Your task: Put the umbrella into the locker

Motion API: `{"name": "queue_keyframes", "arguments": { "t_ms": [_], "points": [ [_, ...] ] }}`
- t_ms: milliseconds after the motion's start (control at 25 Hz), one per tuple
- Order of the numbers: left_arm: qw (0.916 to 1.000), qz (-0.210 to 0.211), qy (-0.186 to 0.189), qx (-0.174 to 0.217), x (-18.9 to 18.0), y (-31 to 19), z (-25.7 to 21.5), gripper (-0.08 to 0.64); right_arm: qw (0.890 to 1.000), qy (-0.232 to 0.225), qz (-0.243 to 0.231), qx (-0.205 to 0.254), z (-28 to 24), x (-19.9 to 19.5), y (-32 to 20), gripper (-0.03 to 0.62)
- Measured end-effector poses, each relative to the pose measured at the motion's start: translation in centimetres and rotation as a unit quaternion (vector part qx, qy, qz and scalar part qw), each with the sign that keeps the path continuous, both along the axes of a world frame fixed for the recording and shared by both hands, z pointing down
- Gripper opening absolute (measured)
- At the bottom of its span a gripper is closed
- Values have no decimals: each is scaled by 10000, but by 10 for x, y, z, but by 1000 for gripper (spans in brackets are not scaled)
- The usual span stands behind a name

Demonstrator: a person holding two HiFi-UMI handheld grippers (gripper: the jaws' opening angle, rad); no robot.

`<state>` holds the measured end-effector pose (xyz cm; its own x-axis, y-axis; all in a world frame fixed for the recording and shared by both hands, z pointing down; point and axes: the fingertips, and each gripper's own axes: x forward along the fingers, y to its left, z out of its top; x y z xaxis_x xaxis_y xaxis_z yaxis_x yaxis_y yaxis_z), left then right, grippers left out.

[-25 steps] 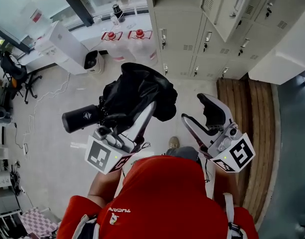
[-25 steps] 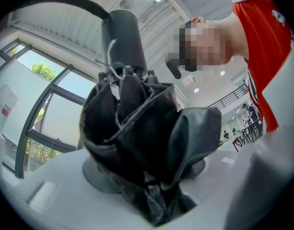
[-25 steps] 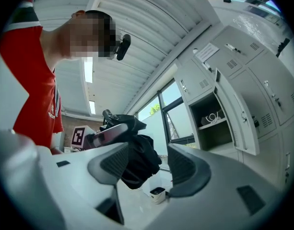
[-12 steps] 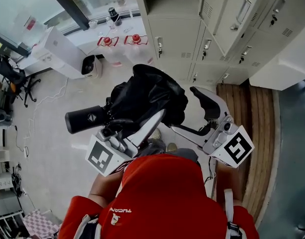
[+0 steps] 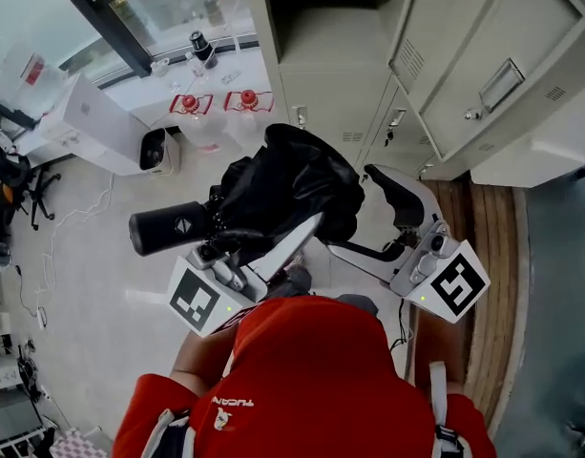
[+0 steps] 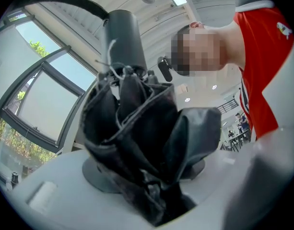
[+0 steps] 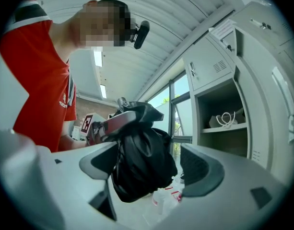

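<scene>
My left gripper (image 5: 263, 237) is shut on a folded black umbrella (image 5: 287, 184), gripping it near the handle end of the bunched cloth. The umbrella's thick black handle (image 5: 168, 227) points left. In the left gripper view the cloth (image 6: 142, 147) fills the space between the jaws and the handle (image 6: 123, 37) sticks up. My right gripper (image 5: 366, 213) is open just right of the cloth; its jaws have just been opening wider, and the pads do not press on the umbrella (image 7: 142, 162). An open locker (image 5: 330, 27) stands ahead, its door (image 5: 483, 65) swung to the right.
Closed grey lockers (image 5: 407, 132) stand below and beside the open one. A white cord (image 7: 226, 119) lies on the open locker's shelf. Two red-capped water jugs (image 5: 220, 103) and a white unit (image 5: 111, 122) sit on the floor at left. A wooden bench (image 5: 483, 284) runs at right.
Both grippers and the umbrella have moved toward the lockers. The right gripper's jaws have spread wider and come close beside the umbrella's cloth. The open locker now looms nearer.
</scene>
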<state>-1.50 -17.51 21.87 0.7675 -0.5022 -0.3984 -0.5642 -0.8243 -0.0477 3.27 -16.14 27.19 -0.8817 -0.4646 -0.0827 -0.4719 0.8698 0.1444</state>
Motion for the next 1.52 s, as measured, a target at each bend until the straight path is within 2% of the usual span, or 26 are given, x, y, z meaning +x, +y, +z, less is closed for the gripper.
{"name": "queue_keyframes", "arguments": {
  "t_ms": [200,480,680,960,1120,1320,1360,1440,1520],
  "points": [
    [10000,54,-65,-25,-17,-59,3,250,9999,-80,149,-23,-4,-13,-48,370],
    [9941,1037,143,-279,-26,-115,-4,250,9992,351,170,-87,3,-40,-104,381],
    [9793,1908,323,-595,-20,-138,1,249,9987,470,175,-68,10,-51,-127,402],
    [9539,2680,892,-1011,-3,-157,1,239,9984,550,152,7,9,-33,-143,414],
    [9456,2792,1195,-1164,7,-160,-6,233,9989,461,83,5,6,-26,-146,414],
    [9424,2814,1308,-1245,10,-160,-12,232,9976,447,497,179,1,-23,-148,411],
    [9433,2807,1285,-1220,14,-159,-12,232,9970,464,587,207,2,-19,-148,398],
    [9463,2771,1192,-1162,23,-157,-11,232,9958,478,733,272,5,-9,-146,314],
    [9493,2732,1082,-1115,31,-156,-8,233,9948,478,836,333,7,-2,-145,266]
  ]
}}
